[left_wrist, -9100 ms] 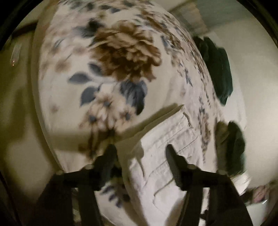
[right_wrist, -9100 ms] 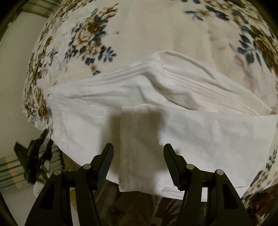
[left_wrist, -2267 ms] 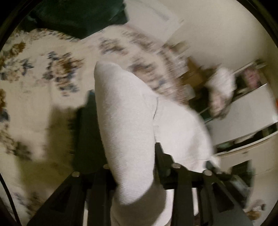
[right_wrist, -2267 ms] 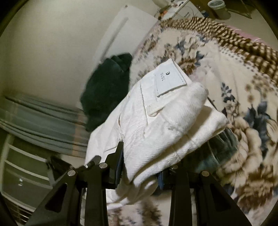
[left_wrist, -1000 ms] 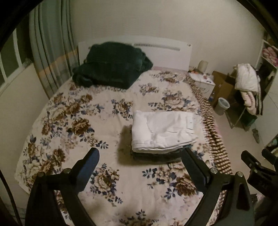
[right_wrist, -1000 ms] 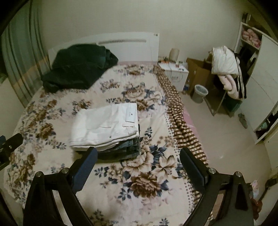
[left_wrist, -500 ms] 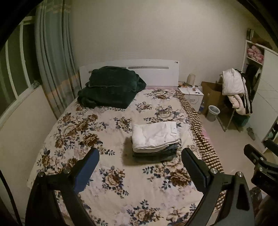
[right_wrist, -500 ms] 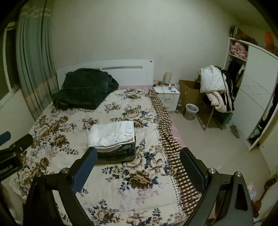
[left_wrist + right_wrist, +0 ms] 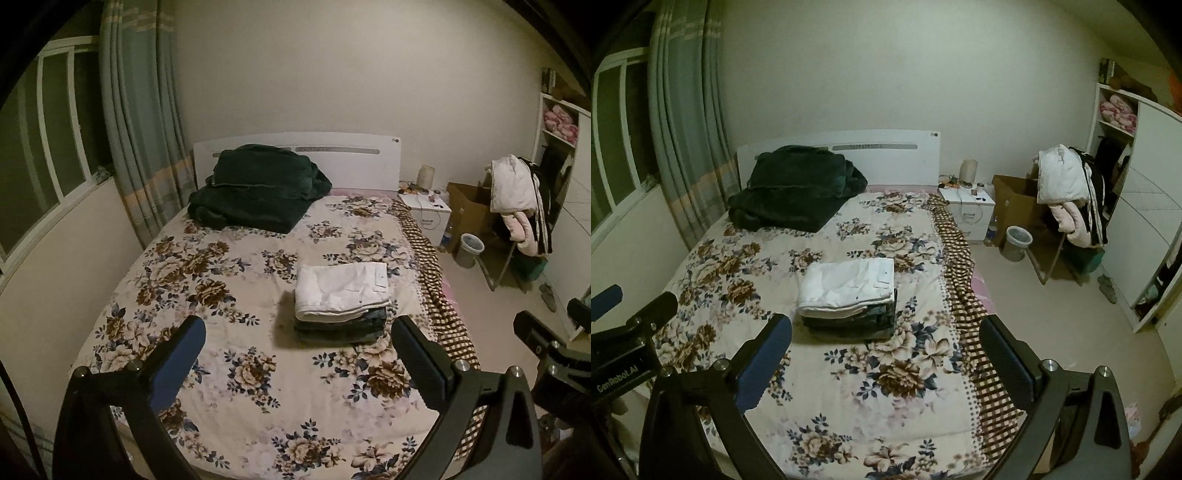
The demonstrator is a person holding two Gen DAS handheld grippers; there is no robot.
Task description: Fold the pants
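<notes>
The white pants lie folded on top of a stack of dark folded jeans on the floral bed. The same white pants show on the stack in the right wrist view. My left gripper is wide open and empty, held back from the foot of the bed, well short of the stack. My right gripper is wide open and empty, also held back from the bed. Each gripper's body shows at the edge of the other's view.
A dark green blanket is heaped at the white headboard. A checked sheet hangs off the bed's right side. A nightstand, cardboard box, bin, clothes-draped chair and wardrobe stand at right. Curtains and window at left.
Both grippers have pulled further back and up from the bed, so the stack looks smaller. Before that they let go of the white pants on the dark stack and opened wide.
</notes>
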